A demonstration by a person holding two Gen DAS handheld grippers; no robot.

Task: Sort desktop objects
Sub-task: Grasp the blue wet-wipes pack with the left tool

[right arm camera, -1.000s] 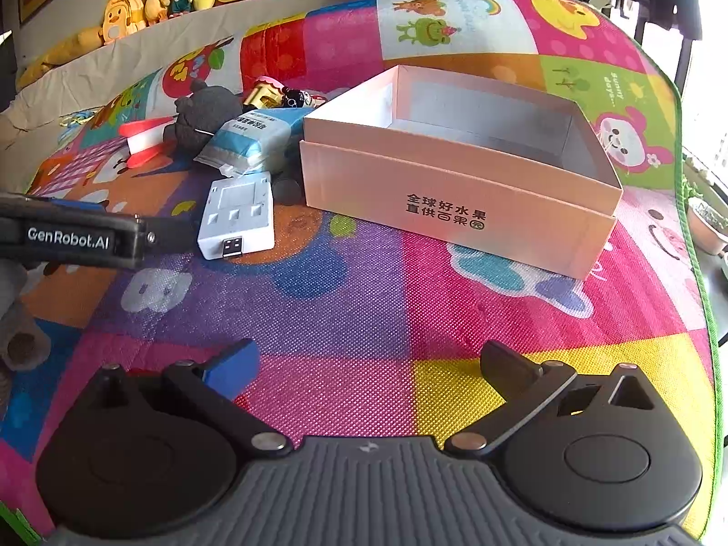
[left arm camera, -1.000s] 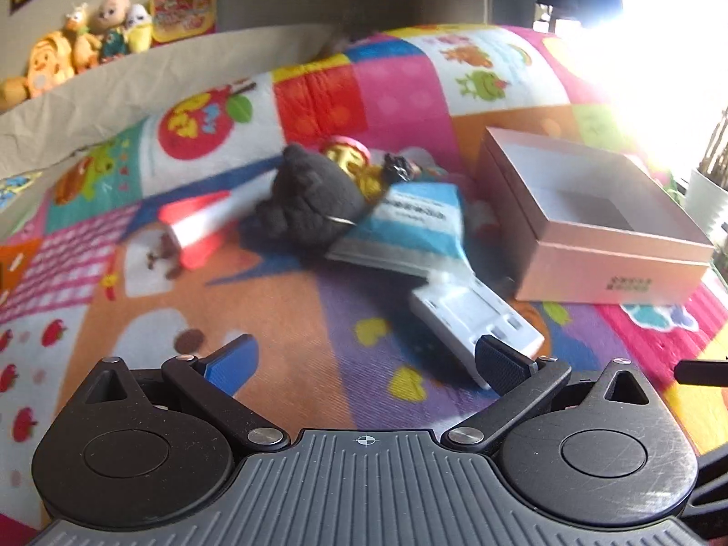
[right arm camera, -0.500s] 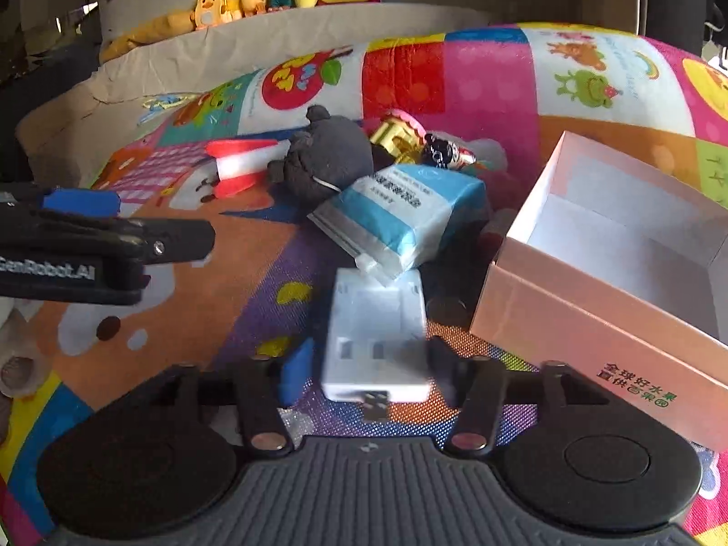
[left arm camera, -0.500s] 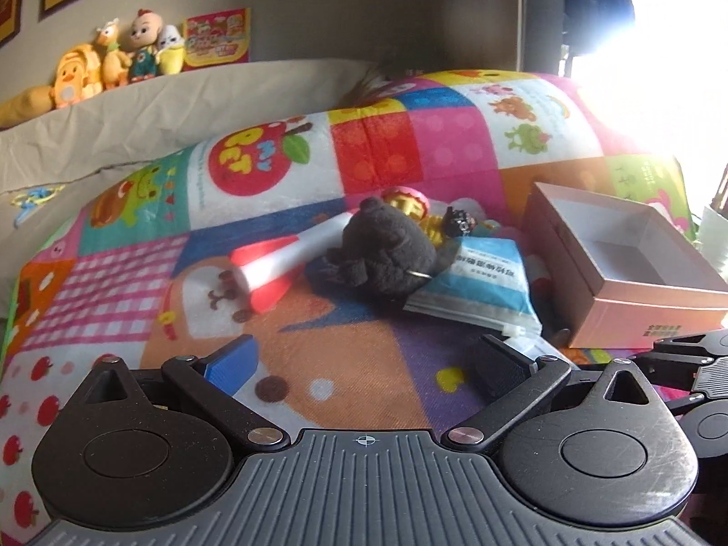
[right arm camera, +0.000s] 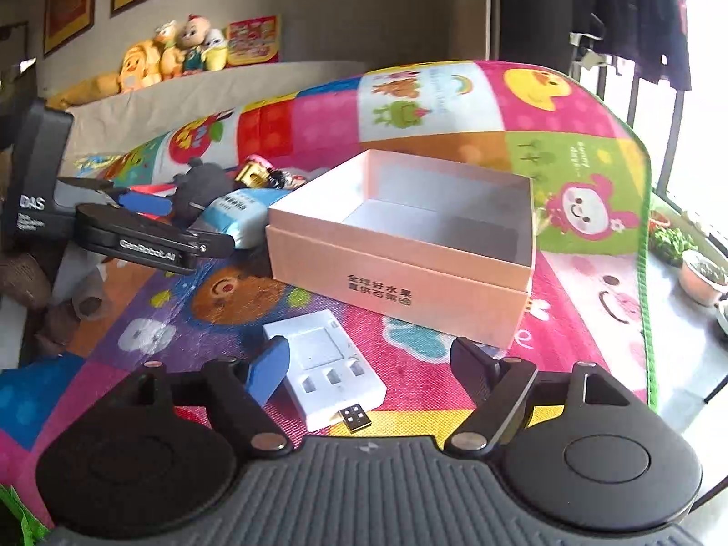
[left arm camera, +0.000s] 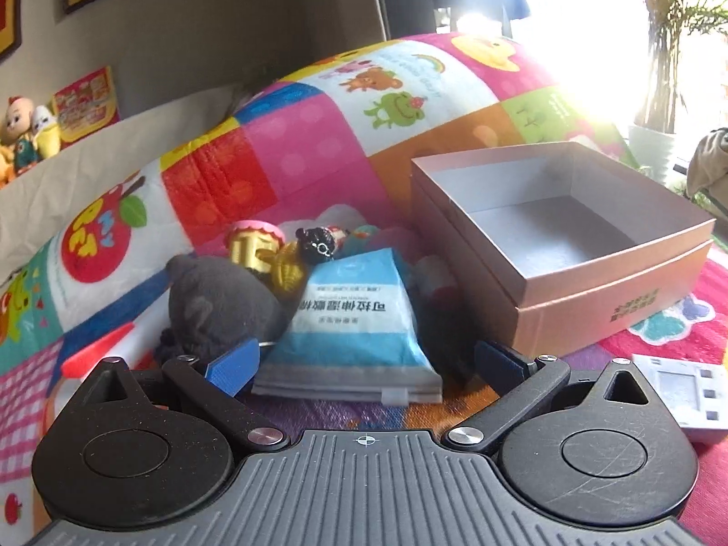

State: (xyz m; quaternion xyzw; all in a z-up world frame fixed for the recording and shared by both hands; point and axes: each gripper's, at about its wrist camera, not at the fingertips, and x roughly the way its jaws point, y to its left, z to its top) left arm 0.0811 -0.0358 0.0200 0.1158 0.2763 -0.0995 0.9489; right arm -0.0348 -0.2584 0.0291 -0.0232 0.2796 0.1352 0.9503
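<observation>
Bright patchwork play mat [right arm camera: 455, 373] covers the surface, with a pink cardboard box [right arm camera: 409, 273] standing open and empty on it. Half a second ago the right gripper [right arm camera: 368, 359] was closed on the white USB card reader [right arm camera: 325, 361]; its jaws have just been opening, and the reader now lies flat on the mat between them, gripped by neither finger and just in front of the box, not in it. That looks like a let-go short of the goal, so the reader probably needs picking up again. The left gripper [left arm camera: 364, 359] has closed in on the heap beside the box and now stands spread around the blue-and-white packet [left arm camera: 355, 327], not squeezing it. A dark plush toy [left arm camera: 214, 305] touches the packet's left side. Small figures [left arm camera: 282, 250] behind are half buried and blurred, window glare washes out the far right, and the reader is cut off in the left view.
</observation>
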